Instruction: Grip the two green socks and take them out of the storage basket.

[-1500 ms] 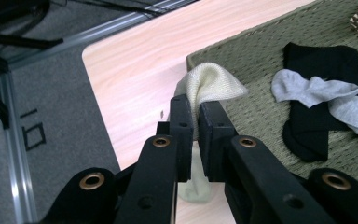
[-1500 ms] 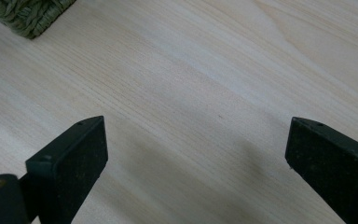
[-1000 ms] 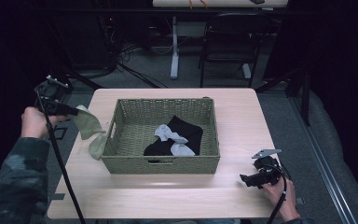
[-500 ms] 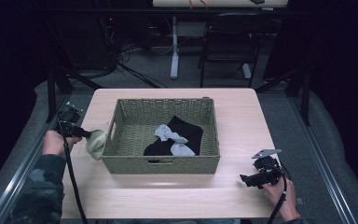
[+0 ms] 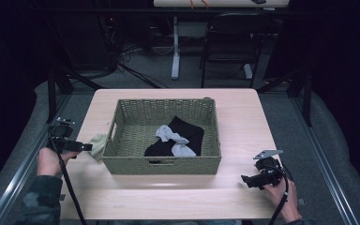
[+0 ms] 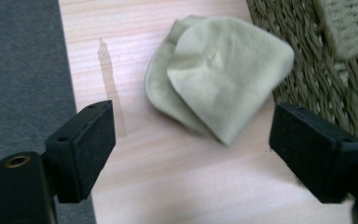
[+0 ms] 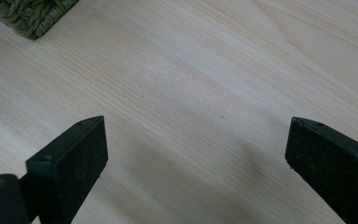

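A woven basket (image 5: 164, 165) takes up the middle of the table (image 5: 243, 117), leaving bare wood in strips on every side. The widest open stretch lies along the near edge and at the right, where the right gripper (image 5: 246, 178) rests with jaws spread over plain wood. On the left the strip is narrow: a pale green cloth (image 6: 216, 81) lies crumpled there, touching the basket's outer wall, and the left gripper (image 5: 87, 147) sits just beside it, jaws apart. Inside the basket, a black garment (image 5: 190, 131) and grey socks (image 5: 171, 136) cover the middle and right of the floor; its left part is bare weave.
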The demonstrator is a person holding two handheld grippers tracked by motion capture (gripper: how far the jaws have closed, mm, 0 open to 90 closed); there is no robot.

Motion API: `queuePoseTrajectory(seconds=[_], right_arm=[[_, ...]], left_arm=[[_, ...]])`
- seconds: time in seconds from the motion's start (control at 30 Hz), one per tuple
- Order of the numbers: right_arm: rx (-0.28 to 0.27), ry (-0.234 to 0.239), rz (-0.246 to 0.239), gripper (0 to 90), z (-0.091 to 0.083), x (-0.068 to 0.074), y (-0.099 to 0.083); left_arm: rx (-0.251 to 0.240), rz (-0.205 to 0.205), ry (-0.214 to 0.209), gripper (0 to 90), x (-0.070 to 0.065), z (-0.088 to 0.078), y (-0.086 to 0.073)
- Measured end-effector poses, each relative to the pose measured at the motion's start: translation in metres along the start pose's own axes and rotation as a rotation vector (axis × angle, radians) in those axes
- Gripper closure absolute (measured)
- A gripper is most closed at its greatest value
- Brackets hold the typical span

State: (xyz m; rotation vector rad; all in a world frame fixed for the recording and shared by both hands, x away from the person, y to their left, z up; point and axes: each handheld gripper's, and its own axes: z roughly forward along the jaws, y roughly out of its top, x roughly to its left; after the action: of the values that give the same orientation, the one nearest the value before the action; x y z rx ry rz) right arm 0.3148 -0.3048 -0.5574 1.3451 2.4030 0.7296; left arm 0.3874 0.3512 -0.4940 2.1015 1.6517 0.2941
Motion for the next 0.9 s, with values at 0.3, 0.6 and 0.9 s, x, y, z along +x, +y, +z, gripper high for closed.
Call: queuePoseTrajectory(seconds=[0.3, 0.6, 0.9], right_arm=[[0.0, -0.002, -0.003, 4.9, -0.001, 0.0, 0.0], [-0.002, -0.003, -0.001, 4.9, 0.0, 0.001, 0.0], [0.002, 0.003, -0.01, 4.9, 0.0, 0.001, 0.0]], left_arm=[[-0.078, -0.061, -0.045, 1.7, -0.006, -0.009, -0.038], [-0.103, -0.044, -0.024, 0.0, -0.018, -0.013, -0.069], [-0.083, -0.019, 0.032, 0.0, -0.024, 0.001, -0.084]])
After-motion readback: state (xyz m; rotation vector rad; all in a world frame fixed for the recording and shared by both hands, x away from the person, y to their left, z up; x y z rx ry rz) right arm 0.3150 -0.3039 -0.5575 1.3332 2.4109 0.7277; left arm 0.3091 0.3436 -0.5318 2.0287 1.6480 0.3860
